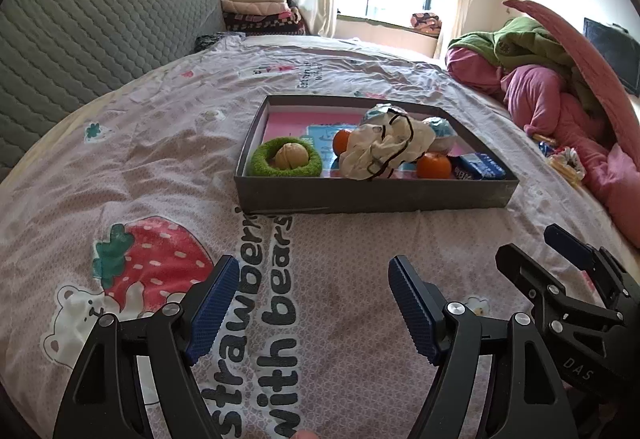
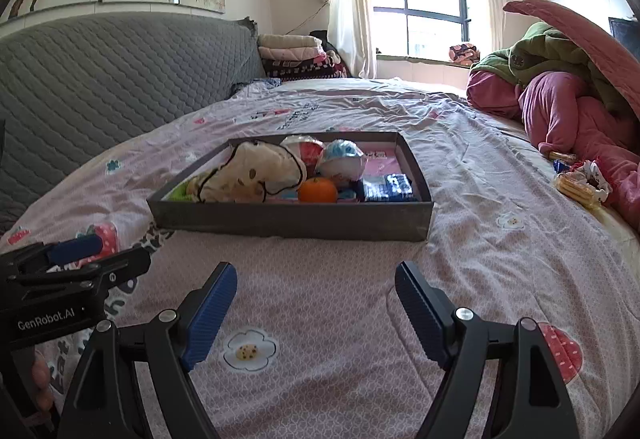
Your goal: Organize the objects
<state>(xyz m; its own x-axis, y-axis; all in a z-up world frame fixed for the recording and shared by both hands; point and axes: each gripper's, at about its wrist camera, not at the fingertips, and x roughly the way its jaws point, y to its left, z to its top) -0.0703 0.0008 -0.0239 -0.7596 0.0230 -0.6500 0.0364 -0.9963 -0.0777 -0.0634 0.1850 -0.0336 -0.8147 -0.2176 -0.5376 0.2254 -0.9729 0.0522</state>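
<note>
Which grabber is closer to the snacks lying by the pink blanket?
Right. The right gripper sits on the snacks' side; the left gripper is farther away, beyond it.

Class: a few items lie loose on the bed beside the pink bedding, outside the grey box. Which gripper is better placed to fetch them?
Probably the right gripper: open, empty, and on the side nearer the loose snack packets. The left gripper, also open, faces the grey box.
</note>
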